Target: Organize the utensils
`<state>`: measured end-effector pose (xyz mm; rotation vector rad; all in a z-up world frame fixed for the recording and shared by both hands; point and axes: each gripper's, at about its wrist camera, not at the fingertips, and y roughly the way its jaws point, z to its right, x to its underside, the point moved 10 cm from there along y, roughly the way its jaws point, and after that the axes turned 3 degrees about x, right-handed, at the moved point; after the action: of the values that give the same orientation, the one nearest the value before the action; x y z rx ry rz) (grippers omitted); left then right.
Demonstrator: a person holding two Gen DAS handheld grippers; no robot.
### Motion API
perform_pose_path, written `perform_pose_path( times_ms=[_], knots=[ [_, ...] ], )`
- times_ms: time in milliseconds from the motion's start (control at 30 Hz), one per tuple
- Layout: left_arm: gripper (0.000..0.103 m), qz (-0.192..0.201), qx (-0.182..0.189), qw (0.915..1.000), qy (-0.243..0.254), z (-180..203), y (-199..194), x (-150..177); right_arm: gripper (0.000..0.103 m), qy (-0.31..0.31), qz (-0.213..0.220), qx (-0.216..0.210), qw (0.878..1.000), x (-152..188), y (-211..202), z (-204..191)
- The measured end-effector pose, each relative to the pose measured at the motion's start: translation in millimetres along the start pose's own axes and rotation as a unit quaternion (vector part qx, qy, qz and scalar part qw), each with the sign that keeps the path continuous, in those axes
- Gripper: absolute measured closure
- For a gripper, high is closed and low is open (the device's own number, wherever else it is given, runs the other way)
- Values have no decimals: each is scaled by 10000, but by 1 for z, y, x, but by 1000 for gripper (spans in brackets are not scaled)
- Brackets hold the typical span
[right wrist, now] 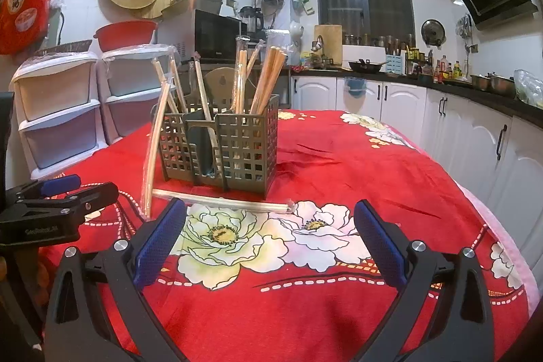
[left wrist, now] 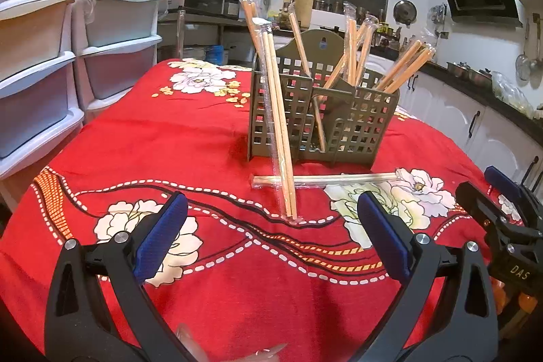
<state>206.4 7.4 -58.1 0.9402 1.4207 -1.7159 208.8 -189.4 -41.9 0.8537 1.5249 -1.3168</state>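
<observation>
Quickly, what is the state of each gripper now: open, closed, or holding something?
Left gripper: open, holding nothing, above the red tablecloth.
Right gripper: open, holding nothing.

- Left gripper (left wrist: 271,238) low over red floral tablecloth (left wrist: 169,138), blue-padded jaws spread wide, nothing between them.
- Grey lattice utensil holder (left wrist: 322,111) upright past mid-table, wrapped chopsticks (left wrist: 404,65) fanning from its compartments.
- One wrapped chopstick pair (left wrist: 276,121) outside the holder, leaning on its left front corner, lower end on the cloth.
- Another wrapped pair (left wrist: 325,180) flat across the cloth just before the holder, crossing behind the leaning pair.
- Right gripper (left wrist: 505,209) at right edge, jaw gap unclear.
- Drawer units (left wrist: 37,70) left of the table.
</observation>
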Motion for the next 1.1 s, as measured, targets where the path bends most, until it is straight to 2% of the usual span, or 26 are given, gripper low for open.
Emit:
perform_pose_path(
  times_ms=[1100],
  knots=[
    [11, 12, -70, 10000, -27, -4, -3, 0, 7, 1, -28, -13, 10000, 2, 3, -1]
  ],
)
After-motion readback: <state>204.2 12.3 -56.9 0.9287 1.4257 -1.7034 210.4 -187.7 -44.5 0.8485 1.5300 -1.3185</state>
